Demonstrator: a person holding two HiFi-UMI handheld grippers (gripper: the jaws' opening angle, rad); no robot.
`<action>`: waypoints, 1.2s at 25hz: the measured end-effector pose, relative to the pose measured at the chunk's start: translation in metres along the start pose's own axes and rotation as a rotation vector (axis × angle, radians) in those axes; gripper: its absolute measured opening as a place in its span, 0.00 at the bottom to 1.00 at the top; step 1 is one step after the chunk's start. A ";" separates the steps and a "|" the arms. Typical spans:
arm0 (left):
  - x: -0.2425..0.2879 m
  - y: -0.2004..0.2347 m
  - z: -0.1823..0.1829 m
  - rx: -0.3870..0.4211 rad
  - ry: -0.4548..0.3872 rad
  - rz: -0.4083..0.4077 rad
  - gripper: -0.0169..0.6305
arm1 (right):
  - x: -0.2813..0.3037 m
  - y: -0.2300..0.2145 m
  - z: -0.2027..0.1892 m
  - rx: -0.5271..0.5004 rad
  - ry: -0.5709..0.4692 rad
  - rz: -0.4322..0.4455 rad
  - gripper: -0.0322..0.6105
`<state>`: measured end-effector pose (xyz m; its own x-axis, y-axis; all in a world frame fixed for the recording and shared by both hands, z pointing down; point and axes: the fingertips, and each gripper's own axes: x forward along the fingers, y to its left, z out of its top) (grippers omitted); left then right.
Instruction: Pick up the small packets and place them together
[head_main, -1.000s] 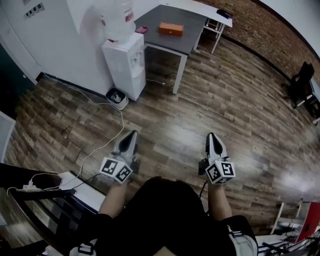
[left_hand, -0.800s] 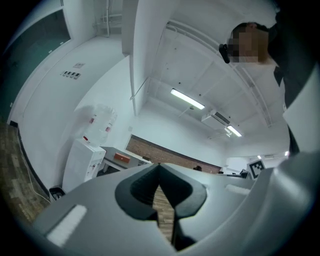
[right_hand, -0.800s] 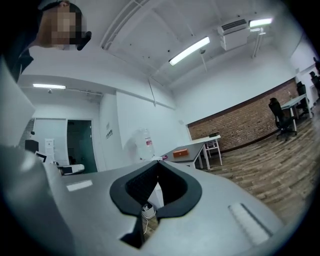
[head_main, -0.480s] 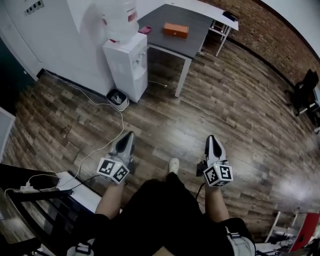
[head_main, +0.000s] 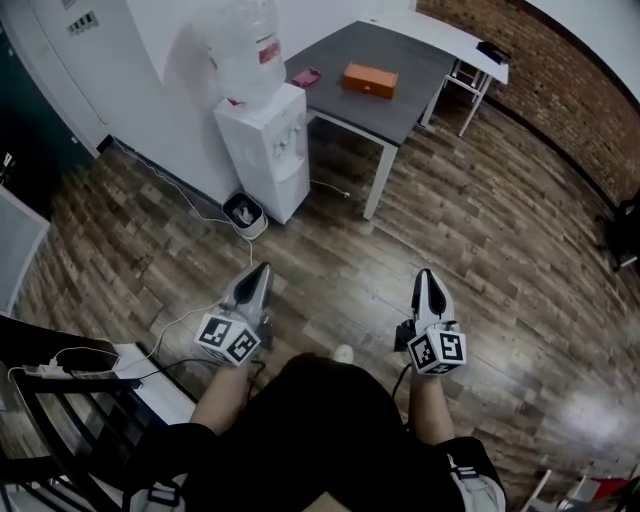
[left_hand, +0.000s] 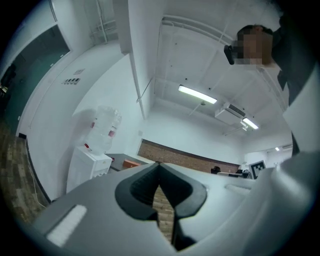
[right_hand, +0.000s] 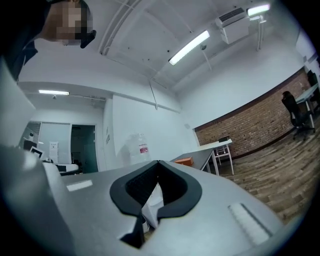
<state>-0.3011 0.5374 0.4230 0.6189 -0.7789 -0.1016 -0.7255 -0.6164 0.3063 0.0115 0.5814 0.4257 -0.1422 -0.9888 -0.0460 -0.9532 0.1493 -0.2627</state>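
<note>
No small packets show close by. Far ahead, a dark grey table (head_main: 400, 45) carries an orange box (head_main: 370, 80) and a small pink item (head_main: 304, 76); whether these are the packets is too far to tell. My left gripper (head_main: 260, 270) and right gripper (head_main: 427, 274) are held out over the wood floor, well short of the table, both shut with nothing between the jaws. The left gripper view has the left gripper (left_hand: 159, 164) pointed toward the orange box (left_hand: 131, 163). The right gripper (right_hand: 158, 162) also faces the orange box (right_hand: 183, 161).
A white water dispenser (head_main: 265, 140) stands left of the table, with a small basin (head_main: 245, 213) on the floor beside it and a cable trailing to a power strip (head_main: 55, 372). A black rack fills the lower left. A white desk (head_main: 470, 35) adjoins the table.
The view has advanced toward the table and dispenser, which sit lower and larger in frame. A shoe tip showed mid-step. Both grippers stay shut in the same carried pose.
</note>
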 end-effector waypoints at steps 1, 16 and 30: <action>0.008 -0.004 -0.001 0.004 0.002 0.000 0.03 | 0.002 -0.005 0.001 -0.006 0.005 0.005 0.05; 0.101 -0.011 -0.019 0.069 0.059 -0.056 0.03 | 0.030 -0.068 0.009 -0.007 0.034 -0.057 0.05; 0.232 0.059 0.007 0.093 0.000 -0.188 0.03 | 0.162 -0.070 0.031 -0.124 0.048 -0.092 0.05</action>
<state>-0.2026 0.3189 0.4105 0.7459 -0.6492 -0.1489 -0.6220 -0.7589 0.1929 0.0638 0.4109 0.4068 -0.0628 -0.9978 0.0201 -0.9880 0.0593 -0.1427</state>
